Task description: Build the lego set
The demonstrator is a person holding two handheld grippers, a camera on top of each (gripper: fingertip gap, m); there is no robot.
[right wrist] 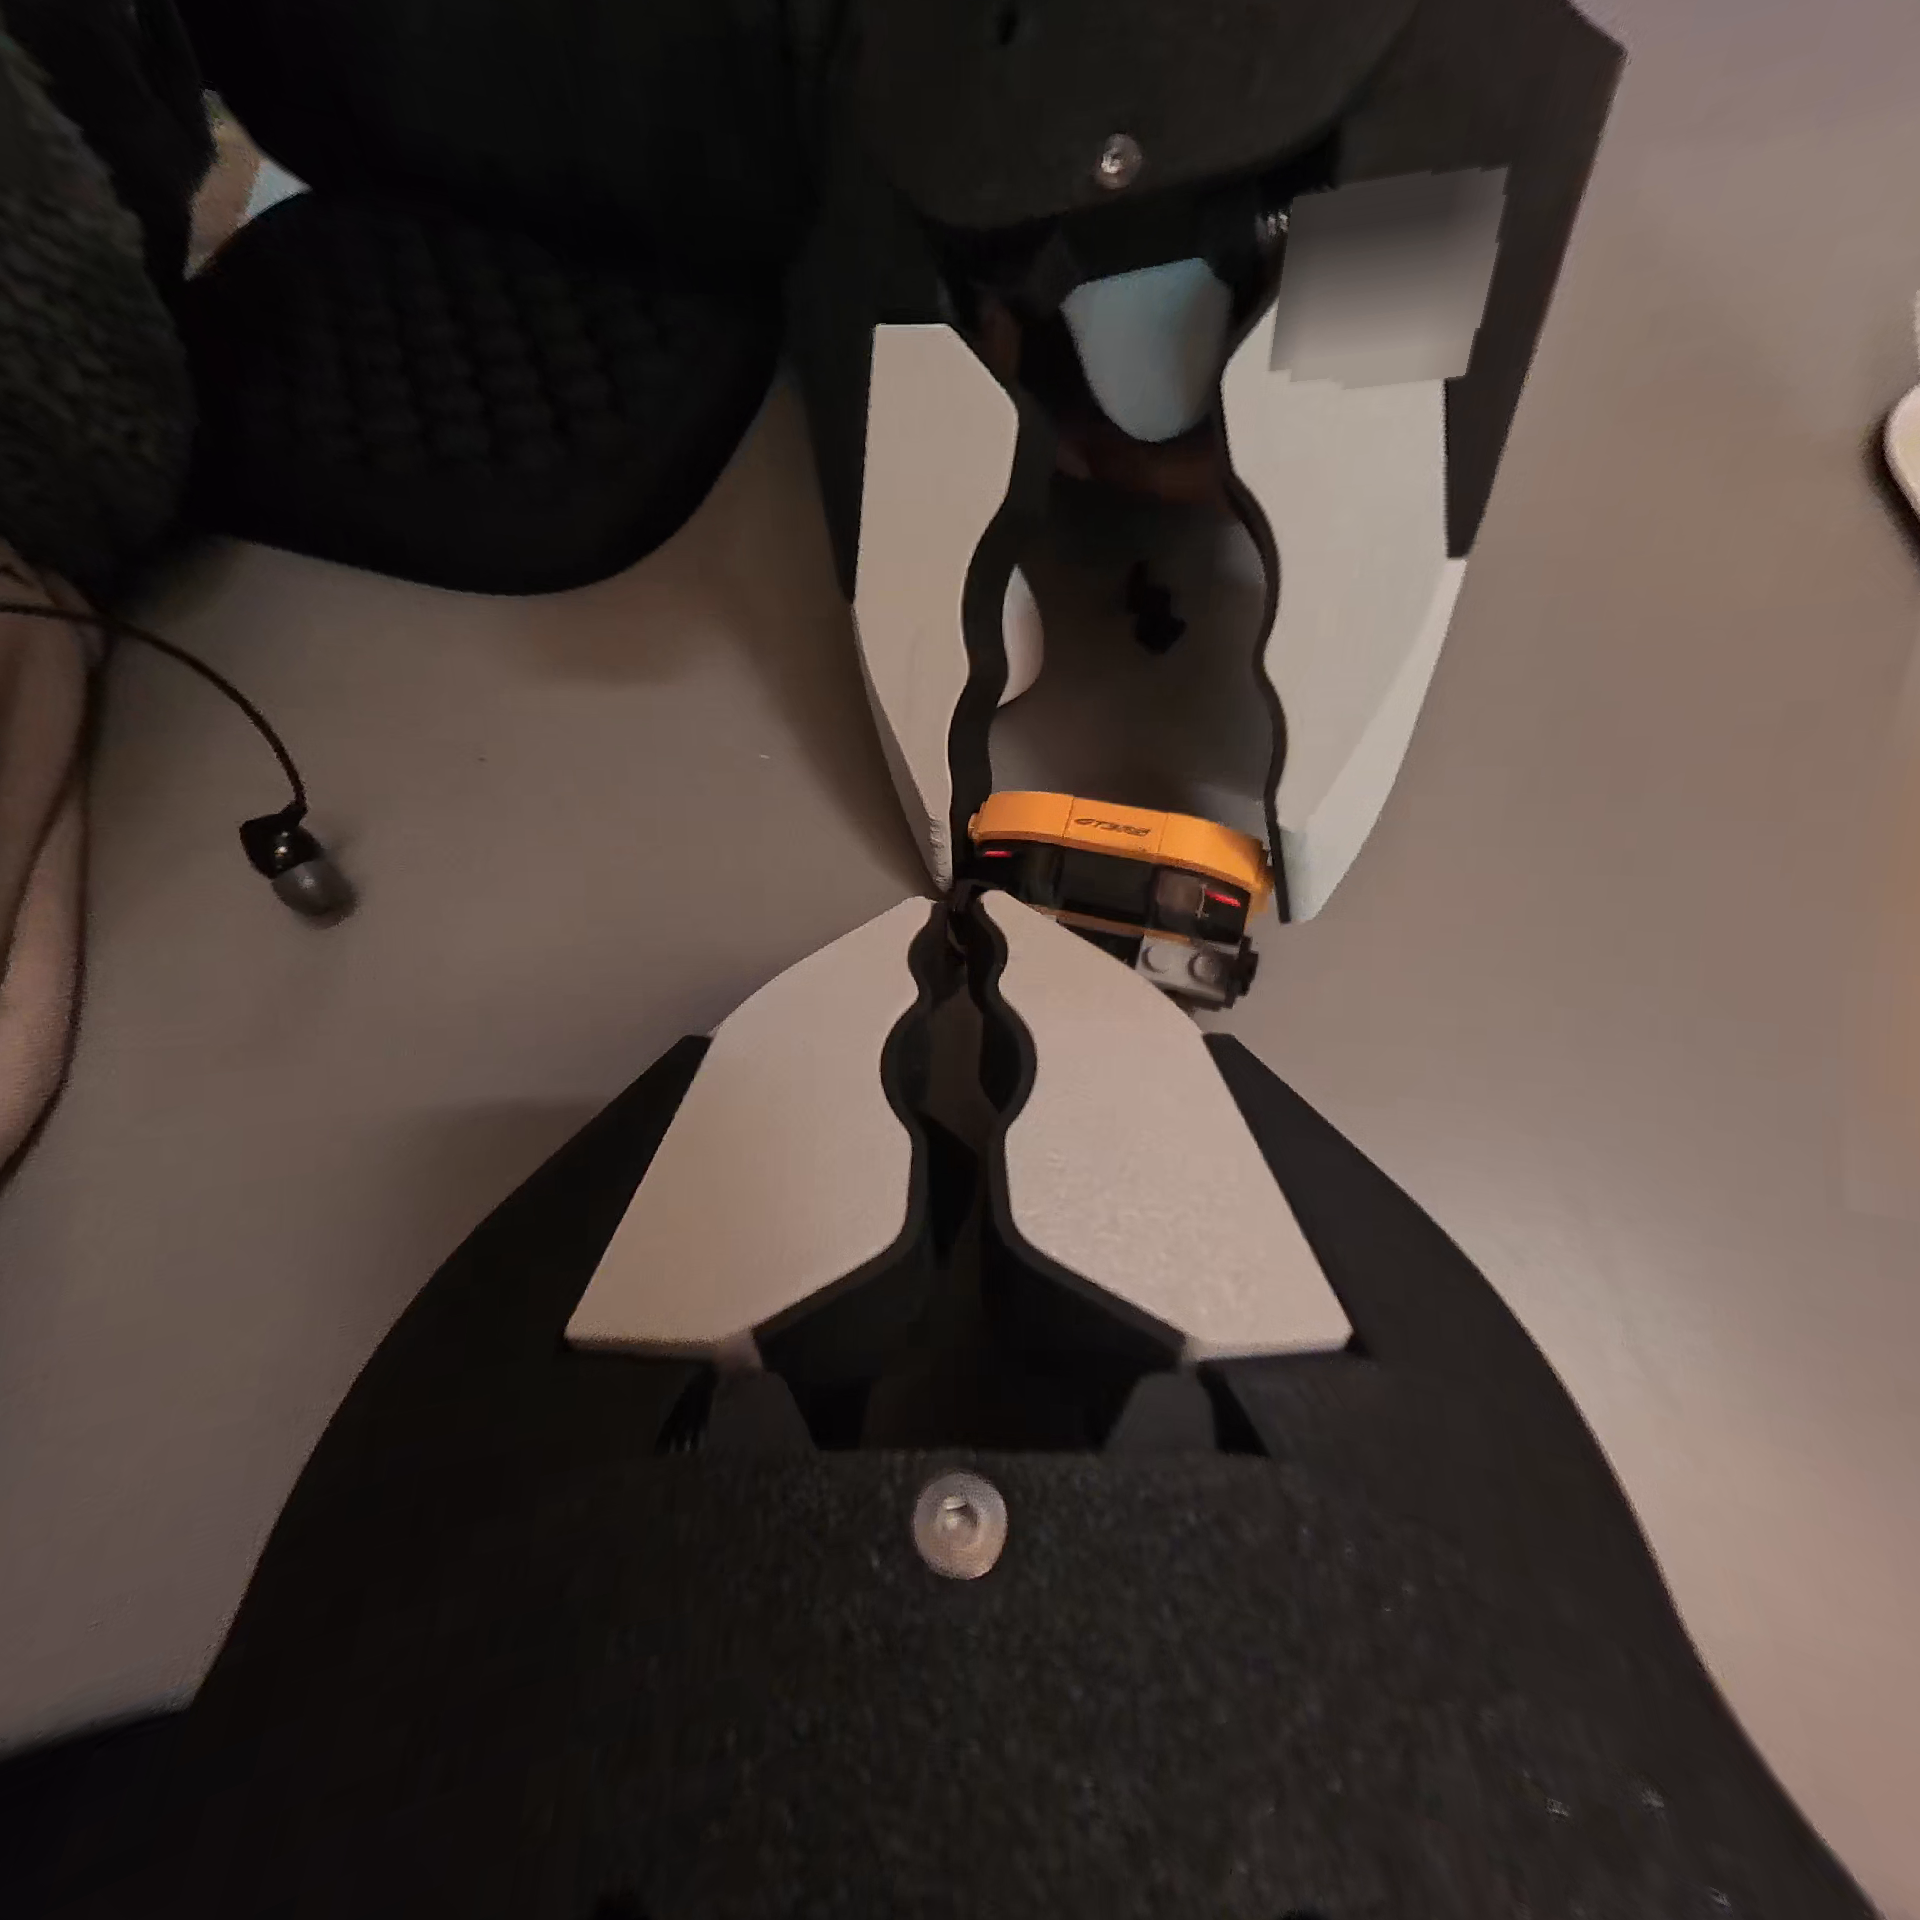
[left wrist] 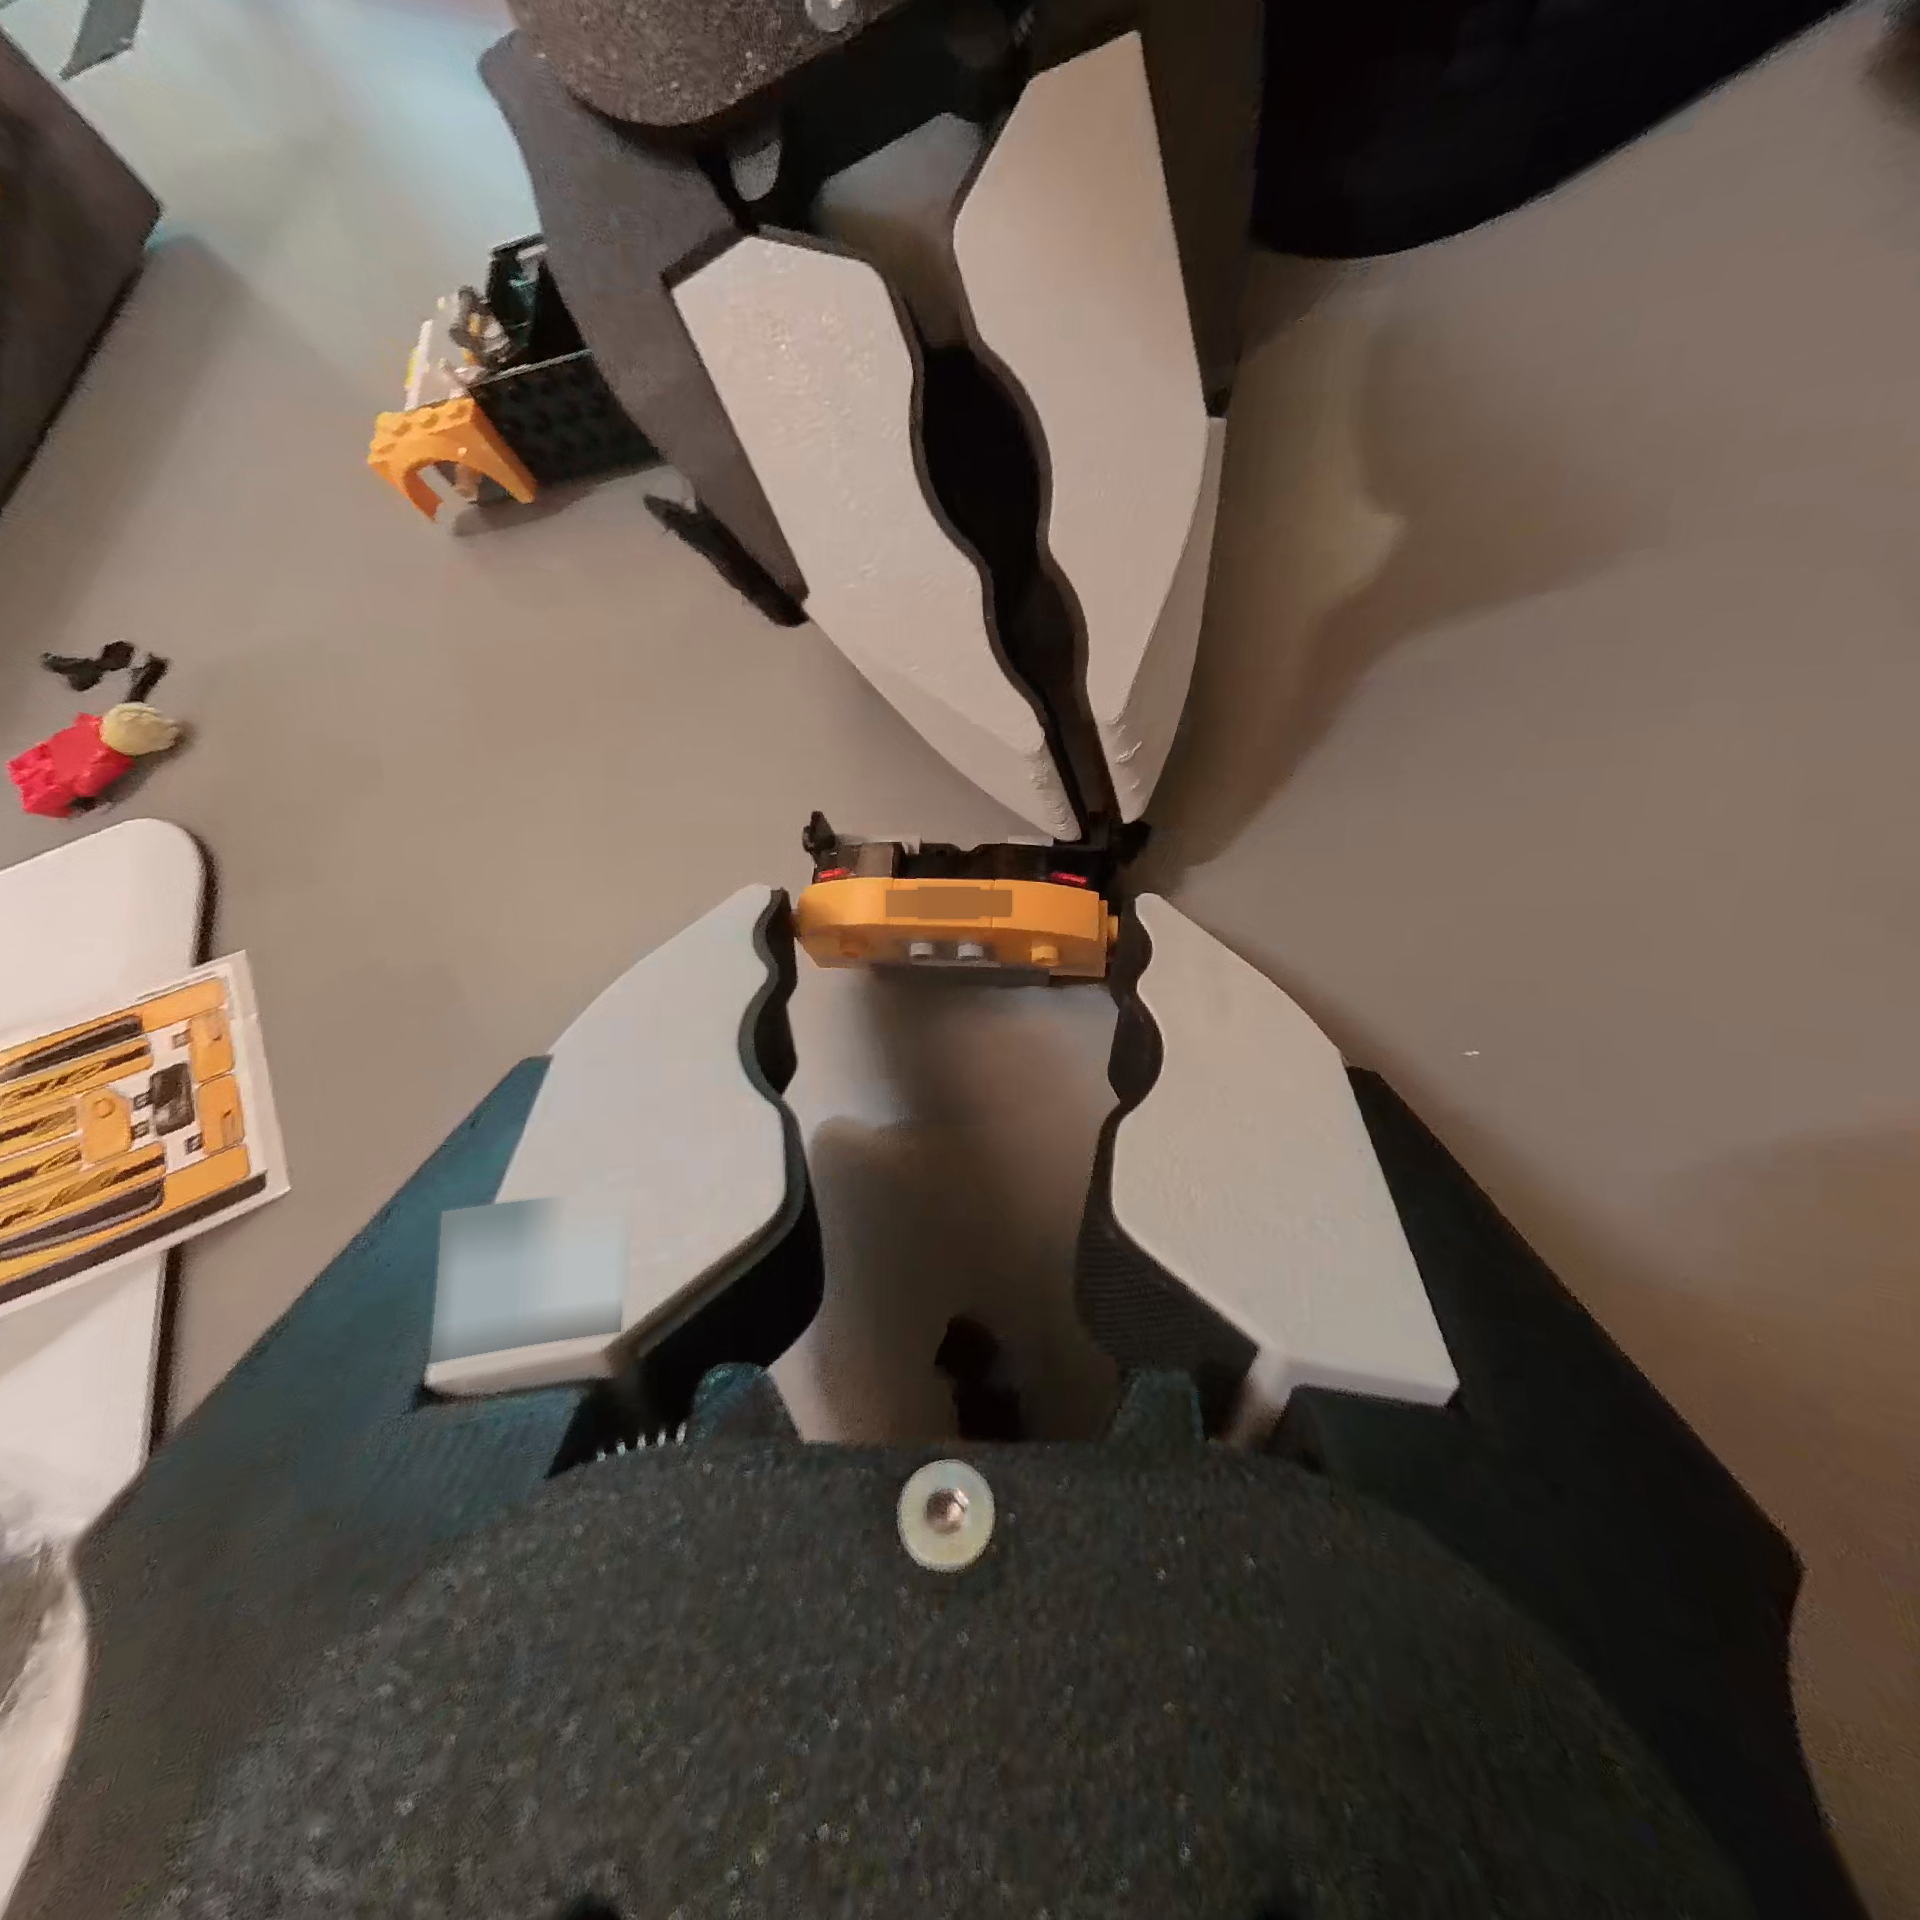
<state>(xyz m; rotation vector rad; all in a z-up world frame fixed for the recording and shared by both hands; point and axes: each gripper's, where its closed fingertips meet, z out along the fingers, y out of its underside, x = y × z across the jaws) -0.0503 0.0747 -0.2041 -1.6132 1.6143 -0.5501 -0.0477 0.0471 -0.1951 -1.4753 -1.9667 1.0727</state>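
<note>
A: Left gripper (left wrist: 951, 925), lower centre of its own view: fingers spread only to the width of the orange-and-black lego assembly (left wrist: 956, 914), clamping it at both ends, mid-frame.

B: Right gripper (right wrist: 961, 914)?

A: Fingers nearly closed, pinching a small black piece (right wrist: 958, 920) at the assembly's corner.

B: Other items?

A: Partly built lego car (left wrist: 488, 395), upper left; sticker sheet (left wrist: 125, 1122), left edge; red minifigure (left wrist: 83, 764) above it; grey table (left wrist: 1558, 831).
</note>
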